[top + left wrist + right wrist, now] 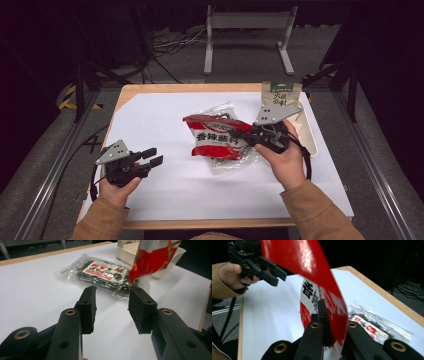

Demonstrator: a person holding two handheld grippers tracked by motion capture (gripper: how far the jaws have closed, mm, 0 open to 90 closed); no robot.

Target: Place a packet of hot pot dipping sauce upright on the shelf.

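Observation:
A red snack bag [215, 137] with white lettering hangs lifted over the middle of the white sheet. My right gripper [240, 136] is shut on its right edge. In the right gripper view the red bag [312, 267] curls up between the jaws of that gripper [329, 315]. Under the bag lies a clear packet of dark snacks [226, 164] with a red and white label, also seen in the left gripper view [100, 273]. My left gripper [152, 156] stands open at the left, near the sheet. Nothing is between its jaws [112, 293].
A white tray [311, 135] sits at the table's right edge, with a beige and green bag [281, 94] standing at its far end. A white sheet [150, 120] covers the wooden table. The left hand's gripper [278, 277] shows far off in the right gripper view.

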